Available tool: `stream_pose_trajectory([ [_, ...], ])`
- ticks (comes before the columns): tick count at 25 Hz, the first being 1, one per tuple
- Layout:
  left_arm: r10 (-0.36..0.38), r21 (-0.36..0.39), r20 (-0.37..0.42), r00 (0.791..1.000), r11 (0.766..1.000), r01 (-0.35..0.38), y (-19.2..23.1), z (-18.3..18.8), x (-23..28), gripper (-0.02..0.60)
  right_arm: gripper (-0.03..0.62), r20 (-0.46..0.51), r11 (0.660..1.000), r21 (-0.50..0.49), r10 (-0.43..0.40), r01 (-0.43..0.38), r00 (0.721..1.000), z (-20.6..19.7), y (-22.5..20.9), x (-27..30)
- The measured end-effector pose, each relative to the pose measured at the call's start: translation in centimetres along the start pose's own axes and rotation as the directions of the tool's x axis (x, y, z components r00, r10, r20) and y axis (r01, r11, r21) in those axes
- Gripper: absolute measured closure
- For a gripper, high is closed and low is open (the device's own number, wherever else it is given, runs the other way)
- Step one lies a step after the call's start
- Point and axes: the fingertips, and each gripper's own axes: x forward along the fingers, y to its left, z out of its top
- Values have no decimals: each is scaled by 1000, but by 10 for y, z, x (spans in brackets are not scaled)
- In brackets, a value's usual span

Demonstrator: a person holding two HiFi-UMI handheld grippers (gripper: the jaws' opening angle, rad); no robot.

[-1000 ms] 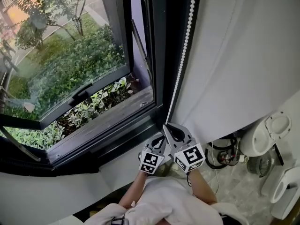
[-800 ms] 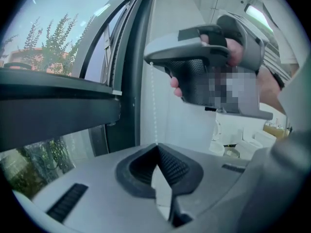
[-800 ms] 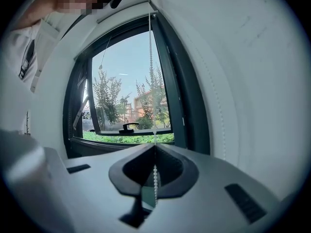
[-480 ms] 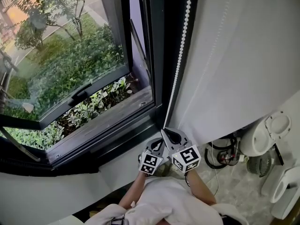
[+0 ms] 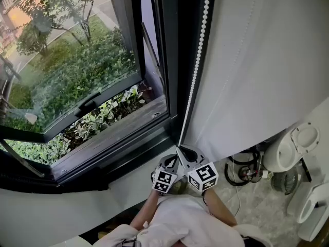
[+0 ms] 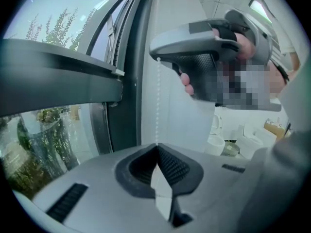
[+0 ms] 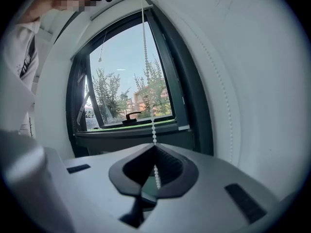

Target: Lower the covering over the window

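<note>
Both tongs are sinking lower than a second back. The right gripper (image 5: 180,149) is clamping the bead chain (image 5: 198,60), and the left gripper (image 5: 174,163) just beneath is pinching the same chain, so the pull is running. The chain is hanging along the dark window frame (image 5: 172,60). The glass (image 5: 77,60) is showing bare, so the covering is probably needing more pulls.

Narrow gap between frame (image 5: 174,60) and blind (image 5: 257,76)
</note>
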Motion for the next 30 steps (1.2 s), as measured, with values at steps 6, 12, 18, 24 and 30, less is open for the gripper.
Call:
stream_pose_trajectory([
  [6,-3,-11,39,999,1000,4,0,18,-11,561,597,0,1000,-5,8,-8,1000,1,-1,-1],
  [12,-39,-26,125,991,999,42,6,67,-39,479,597,4,1000,-11,7,-6,1000,1,-5,-1],
  [18,5,-15,264,964,1000,-1,24,145,-80,479,597,6,1000,-5,3,-3,1000,2,-8,-2],
  [24,-28,53,366,930,999,9,21,218,-103,479,597,7,1000,-8,5,-5,1000,3,-7,-2],
  [30,-70,120,449,891,993,18,11,275,-111,479,597,4,1000,-9,-1,2,1000,3,-8,-2],
])
